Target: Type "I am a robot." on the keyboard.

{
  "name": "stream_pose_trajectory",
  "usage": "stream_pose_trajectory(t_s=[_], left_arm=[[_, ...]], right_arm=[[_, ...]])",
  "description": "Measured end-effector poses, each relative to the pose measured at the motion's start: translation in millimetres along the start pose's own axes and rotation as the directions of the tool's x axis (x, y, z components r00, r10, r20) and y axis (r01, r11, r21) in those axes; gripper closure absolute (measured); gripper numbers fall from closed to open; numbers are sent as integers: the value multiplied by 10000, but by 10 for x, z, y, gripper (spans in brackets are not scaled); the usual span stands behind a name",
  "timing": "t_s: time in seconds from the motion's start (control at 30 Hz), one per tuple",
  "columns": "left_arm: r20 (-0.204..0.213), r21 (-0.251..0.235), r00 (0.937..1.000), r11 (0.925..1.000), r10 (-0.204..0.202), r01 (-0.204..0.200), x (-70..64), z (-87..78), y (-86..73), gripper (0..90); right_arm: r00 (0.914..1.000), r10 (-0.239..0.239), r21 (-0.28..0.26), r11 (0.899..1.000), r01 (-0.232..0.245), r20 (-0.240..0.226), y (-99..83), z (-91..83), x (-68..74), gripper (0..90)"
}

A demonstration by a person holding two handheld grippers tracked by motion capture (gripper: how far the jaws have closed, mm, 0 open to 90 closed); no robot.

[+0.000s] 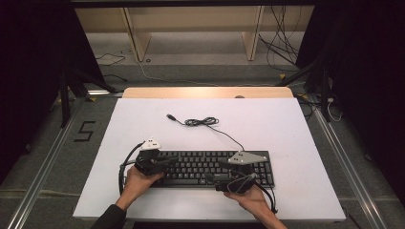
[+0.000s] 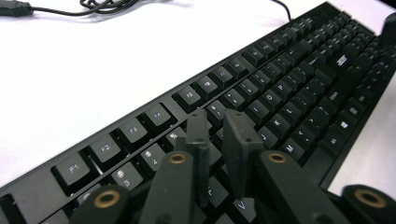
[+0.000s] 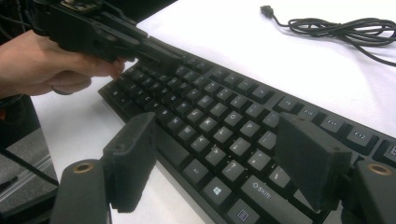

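Observation:
A black keyboard [image 1: 200, 167] lies near the front edge of the white table [image 1: 277, 129]. My left gripper [image 1: 174, 162] is over its left end, pointing right. In the left gripper view the two jaws of the left gripper [image 2: 217, 119] stand almost together just above the number-row keys of the keyboard [image 2: 289, 79], holding nothing. My right gripper [image 1: 211, 178] is at the keyboard's front edge, pointing left. The right gripper [image 3: 222, 156] is wide open over the keyboard's [image 3: 210, 112] bottom rows. That view also shows the left gripper [image 3: 159, 53] and the hand [image 3: 42, 60] holding it.
The keyboard's black cable [image 1: 200, 122] lies coiled on the table behind it and ends in a loose USB plug [image 1: 170, 116]. The cable [image 3: 336, 25] and plug [image 3: 267, 9] lie beyond the keyboard. A wooden strip [image 1: 205, 92] edges the far side; floor cables lie beyond.

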State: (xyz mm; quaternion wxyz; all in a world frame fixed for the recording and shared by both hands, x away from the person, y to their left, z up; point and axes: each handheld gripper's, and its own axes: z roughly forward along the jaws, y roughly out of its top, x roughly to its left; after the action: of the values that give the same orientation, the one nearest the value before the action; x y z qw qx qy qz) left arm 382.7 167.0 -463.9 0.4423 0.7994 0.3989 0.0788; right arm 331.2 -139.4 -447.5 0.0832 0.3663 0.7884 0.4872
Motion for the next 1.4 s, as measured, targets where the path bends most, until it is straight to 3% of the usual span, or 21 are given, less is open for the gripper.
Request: stream_pose_trajectory(t_s=[0.37, 0.57, 0.73, 0.9, 1.13, 1.27, 1.4], left_arm=[[436, -677, 9971, 9956, -620, 648, 5, -219, -54, 531], [579, -1147, 9964, 9911, -618, 682, -29, -321, -121, 415], [615, -1494, 9953, 9853, -744, 829, -45, -399, -170, 374], [570, -1570, 9952, 9837, -795, 875, -46, -429, -206, 344], [580, -1736, 9955, 9812, -756, 846, -38, -473, -246, 313], [547, -1797, 9962, 9808, -674, 762, -54, -501, -272, 304], [528, -1888, 9970, 9798, -574, 664, -63, -527, -298, 299]], right_arm=[[10000, 22, -23, 10000, -22, 58, 8, 29, -19, 310], [10000, 55, 72, 10000, -55, 48, 27, 63, -39, 349], [9998, 112, 427, 9990, -118, 133, 41, 123, -59, 480], [9998, 106, 836, 9964, -119, 164, 42, 209, -71, 659], [9999, -64, 1222, 9925, 49, 118, 38, 317, -71, 825], [9998, -182, 1448, 9893, 164, 116, 36, 377, -50, 890], [9995, -294, 1644, 9860, 273, 105, 34, 436, -35, 900]])
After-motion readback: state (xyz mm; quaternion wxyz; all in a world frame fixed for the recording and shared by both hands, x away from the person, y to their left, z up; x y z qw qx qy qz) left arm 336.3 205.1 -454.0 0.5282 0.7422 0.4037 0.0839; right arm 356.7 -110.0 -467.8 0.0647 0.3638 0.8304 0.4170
